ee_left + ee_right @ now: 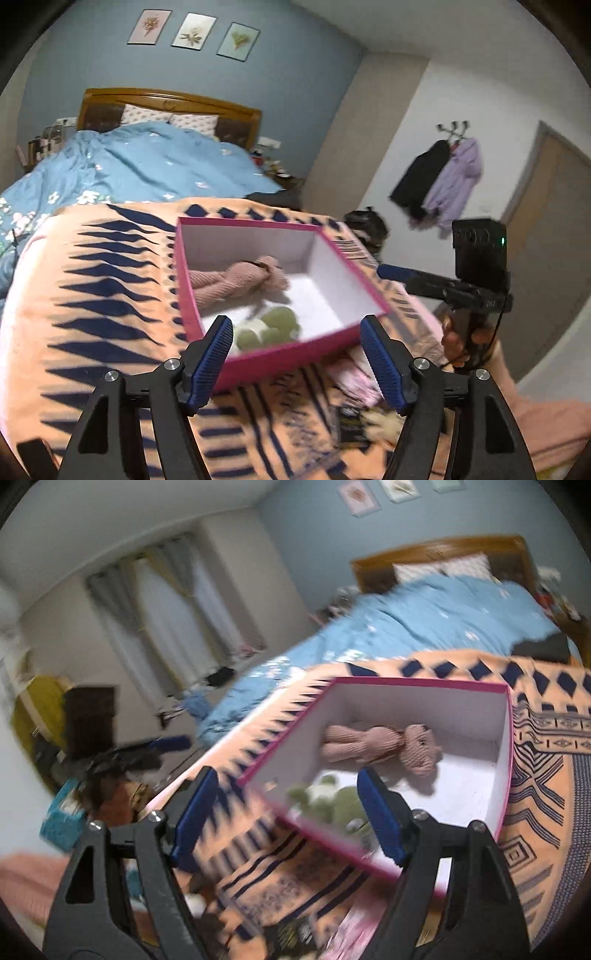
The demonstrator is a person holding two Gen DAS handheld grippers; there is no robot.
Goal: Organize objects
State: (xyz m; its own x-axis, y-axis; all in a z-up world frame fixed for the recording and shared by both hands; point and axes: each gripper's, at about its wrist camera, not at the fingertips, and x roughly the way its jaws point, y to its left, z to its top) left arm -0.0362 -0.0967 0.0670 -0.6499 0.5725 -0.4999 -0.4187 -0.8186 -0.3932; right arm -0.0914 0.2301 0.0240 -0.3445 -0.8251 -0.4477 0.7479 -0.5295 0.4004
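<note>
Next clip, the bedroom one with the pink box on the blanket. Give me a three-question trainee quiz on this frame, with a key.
1. True or false: the pink box has its lid on.
2. Which toy lies nearer the grippers: (a) the pink knitted bear or (b) the green plush toy?
3. Fill in: the box rests on an orange blanket patterned in dark ____.

Key:
1. False; it is open, and both toys show inside.
2. b
3. Blue. Both the left gripper and the right gripper stand open, holding nothing.

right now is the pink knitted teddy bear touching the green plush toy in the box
Apart. In the right wrist view, bare white box floor separates the pink knitted teddy bear from the green plush toy.
</note>
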